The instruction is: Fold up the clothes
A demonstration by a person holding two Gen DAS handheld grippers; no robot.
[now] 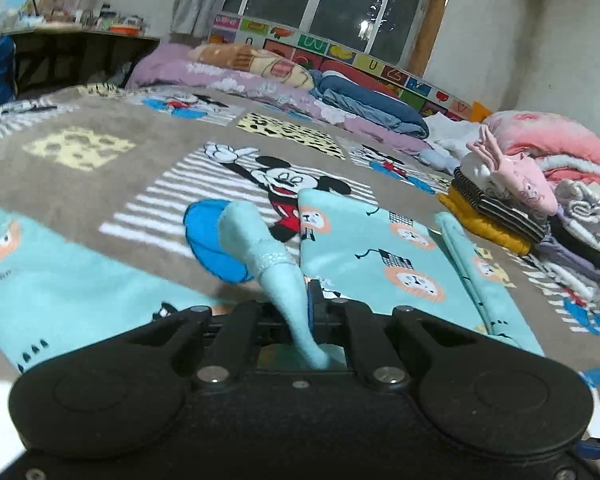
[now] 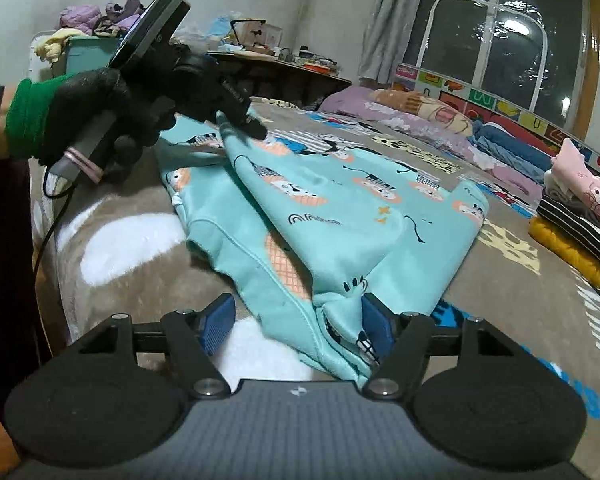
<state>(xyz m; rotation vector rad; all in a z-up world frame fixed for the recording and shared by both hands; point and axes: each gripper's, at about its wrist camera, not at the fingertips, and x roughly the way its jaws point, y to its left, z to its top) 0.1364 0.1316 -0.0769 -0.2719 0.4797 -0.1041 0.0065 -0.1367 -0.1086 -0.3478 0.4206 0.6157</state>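
Bedroom walls and a dark window (image 2: pixel 496 28) stand behind a wide bed, its top covered by a grey-brown cartoon-mouse blanket (image 1: pixel 80 184). Along the far edge of the bed, under the window, lie a purple quilt (image 1: pixel 228 80) and a folded blue one (image 1: pixel 364 100). Toward the bed's right edge sits a stack of folded clothes (image 2: pixel 580 216) — pink piece on top, striped one beneath, yellow at the bottom.

Nearer, close to the bed's near edge, the turquoise printed garment (image 2: pixel 340 216) lies spread on the blanket, partly doubled over on itself, with small animal prints across it. In the left wrist view one narrow part of it, a sleeve or leg with a ribbed cuff (image 1: pixel 260 248), rises from the blanket straight into the left gripper (image 1: pixel 306 320).

That left gripper is clamped tight on the cloth, its jaws closed with the fabric pinched between them; seen from the right wrist camera it is carried by a black-gloved hand (image 2: pixel 96 120) with a green cuff, its tip at the garment's far-left corner, lifting that part off the blanket.

The right gripper (image 2: pixel 296 324) sits low at the near edge of the garment. Its jaws stand apart — the blue pads (image 2: pixel 216 320) are spread, a fold of turquoise cloth lies between them against the right-side pad, not pinched.
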